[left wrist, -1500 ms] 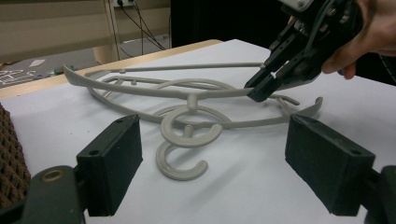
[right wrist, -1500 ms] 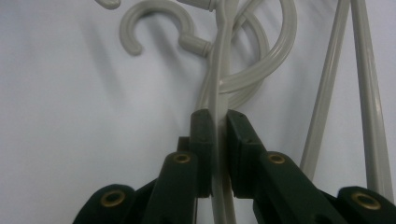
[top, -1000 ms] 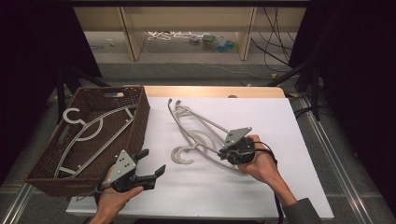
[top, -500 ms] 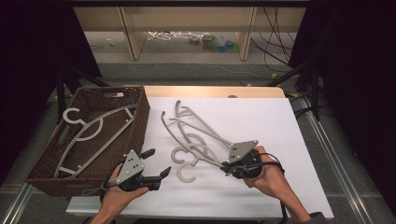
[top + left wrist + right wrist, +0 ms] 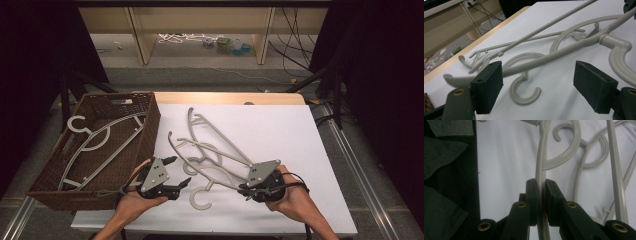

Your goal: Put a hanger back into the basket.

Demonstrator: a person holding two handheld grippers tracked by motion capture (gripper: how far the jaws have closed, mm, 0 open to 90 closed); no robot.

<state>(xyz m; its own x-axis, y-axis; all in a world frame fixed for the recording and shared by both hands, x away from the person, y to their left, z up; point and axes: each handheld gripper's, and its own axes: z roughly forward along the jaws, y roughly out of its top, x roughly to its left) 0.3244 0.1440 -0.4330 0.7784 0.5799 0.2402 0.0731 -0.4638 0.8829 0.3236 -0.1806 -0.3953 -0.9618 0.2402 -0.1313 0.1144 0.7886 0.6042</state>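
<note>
A table w/ a white top and a bare wooden strip along its far edge carries a brown wicker basket at its left side. Beside the basket, grey plastic hangers lie crossed in a loose pile near the centre-front; probably three, though the overlap makes the count uncertain. One hook rests flat by the front edge.
</note>
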